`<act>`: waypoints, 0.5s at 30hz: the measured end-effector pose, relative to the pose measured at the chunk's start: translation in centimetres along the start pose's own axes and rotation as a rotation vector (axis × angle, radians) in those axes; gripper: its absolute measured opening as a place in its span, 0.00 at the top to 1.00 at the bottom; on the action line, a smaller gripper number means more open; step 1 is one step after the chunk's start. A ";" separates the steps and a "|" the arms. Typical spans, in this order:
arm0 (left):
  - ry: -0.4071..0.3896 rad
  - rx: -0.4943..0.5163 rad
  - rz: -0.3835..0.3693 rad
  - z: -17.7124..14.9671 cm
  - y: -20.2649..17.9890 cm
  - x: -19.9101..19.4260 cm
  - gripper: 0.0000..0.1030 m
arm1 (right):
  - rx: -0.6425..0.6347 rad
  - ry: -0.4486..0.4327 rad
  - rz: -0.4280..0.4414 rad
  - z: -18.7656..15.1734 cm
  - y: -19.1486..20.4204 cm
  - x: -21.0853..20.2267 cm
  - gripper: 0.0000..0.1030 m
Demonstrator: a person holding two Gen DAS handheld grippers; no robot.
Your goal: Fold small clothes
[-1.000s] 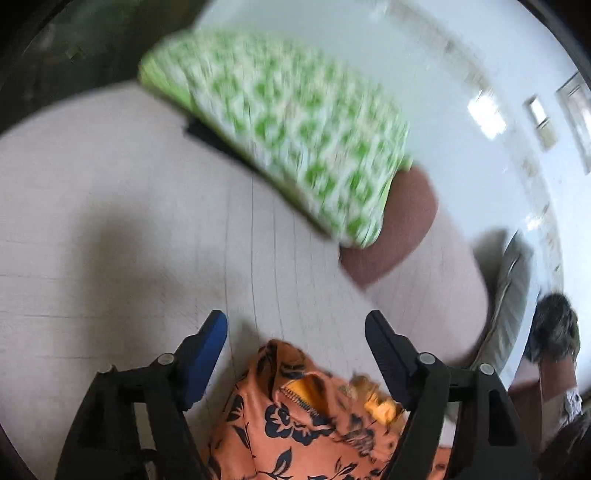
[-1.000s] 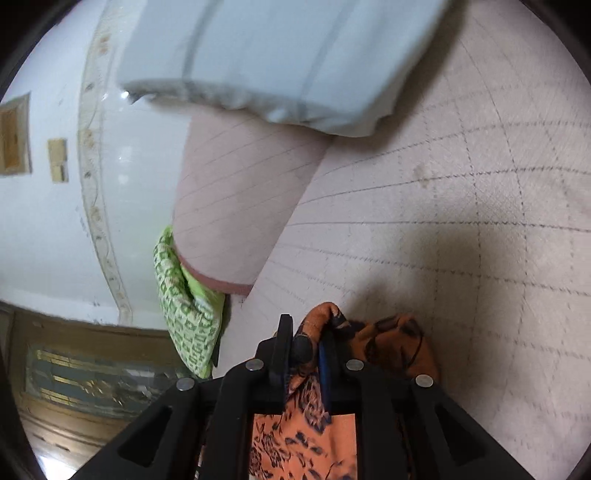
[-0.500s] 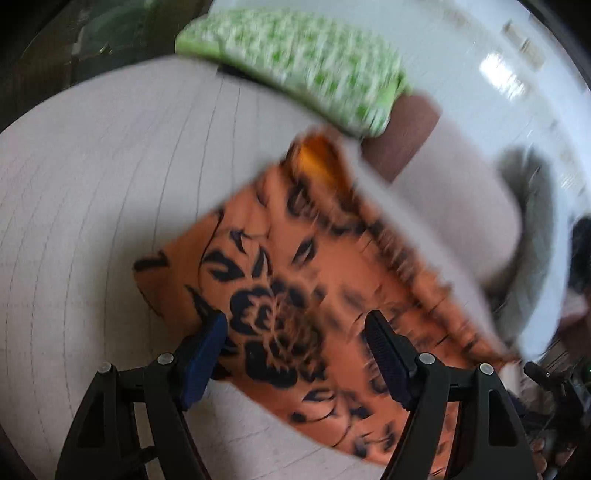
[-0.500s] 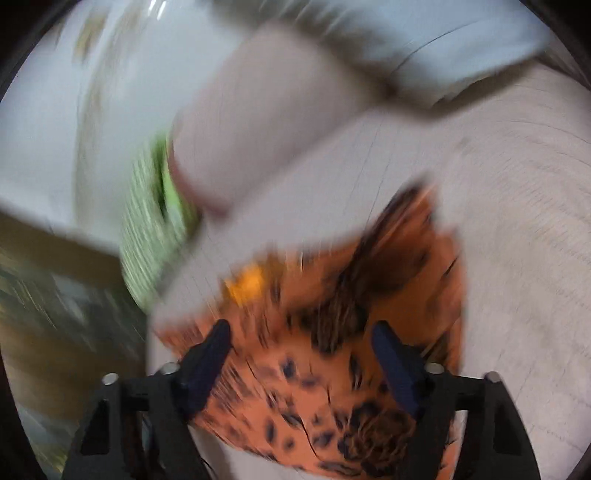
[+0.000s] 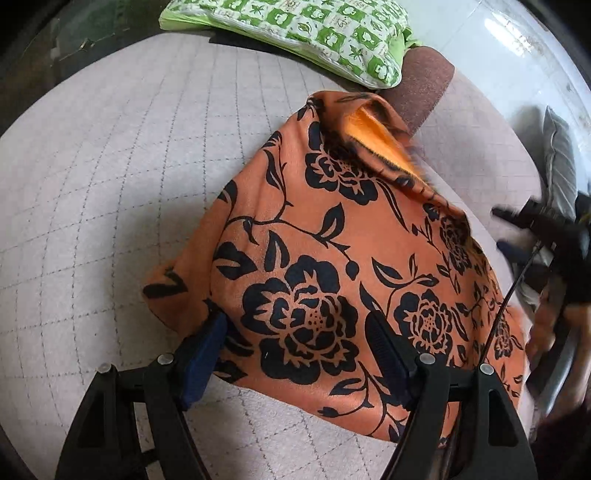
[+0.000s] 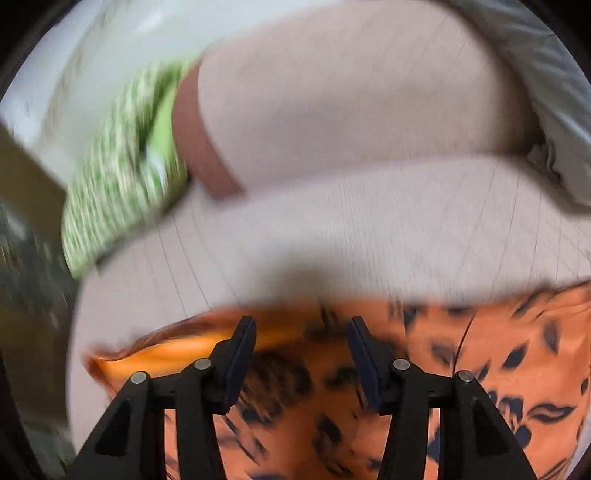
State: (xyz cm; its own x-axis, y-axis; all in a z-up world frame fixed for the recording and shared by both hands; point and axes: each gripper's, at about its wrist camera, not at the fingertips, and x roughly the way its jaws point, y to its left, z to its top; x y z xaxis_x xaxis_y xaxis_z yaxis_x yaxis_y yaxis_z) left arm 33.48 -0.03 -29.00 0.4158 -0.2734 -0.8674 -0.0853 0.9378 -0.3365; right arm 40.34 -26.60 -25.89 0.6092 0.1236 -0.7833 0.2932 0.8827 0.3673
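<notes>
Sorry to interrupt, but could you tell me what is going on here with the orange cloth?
A person with a gripper in each hand is folding an orange floral garment spread on a quilted beige surface. The left gripper hangs over its near edge, jaws wide. The right gripper, blurred, is closing its jaws above the cloth, with nothing clamped between them.

Quilted beige bed [image 5: 110,184]; orange floral garment [image 5: 332,266] spread; green pillow [image 5: 314,33] at edge

Pale quilted sofa seat [image 5: 110,184], brown-edged armrest [image 5: 424,85], green patterned cushion [image 5: 314,29], grey cushion [image 5: 561,158], glossy white floor [image 5: 491,55]
</notes>
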 end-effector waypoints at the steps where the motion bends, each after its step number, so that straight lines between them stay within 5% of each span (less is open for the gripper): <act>1: 0.005 -0.002 -0.008 0.2 0.1 0.0 0.25 | 0.018 -0.010 0.034 0.4 0.4 -0.7 0.47; 8: 0.006 -0.036 -0.030 0.1 2.5 -2.0 0.25 | -0.201 0.134 0.176 -5.5 7.1 -1.4 0.47; 15: 0.058 -0.021 -0.039 -1.4 4.9 -2.6 0.25 | -0.223 0.285 0.192 -8.2 13.8 5.1 0.45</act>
State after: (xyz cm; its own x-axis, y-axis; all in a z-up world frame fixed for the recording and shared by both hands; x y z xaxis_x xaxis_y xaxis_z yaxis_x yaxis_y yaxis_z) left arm 30.71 4.94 -28.91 0.3664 -0.3221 -0.8729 -0.0889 0.9218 -0.3774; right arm 41.42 -10.06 -28.95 0.3996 0.3890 -0.8300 0.0075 0.9041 0.4273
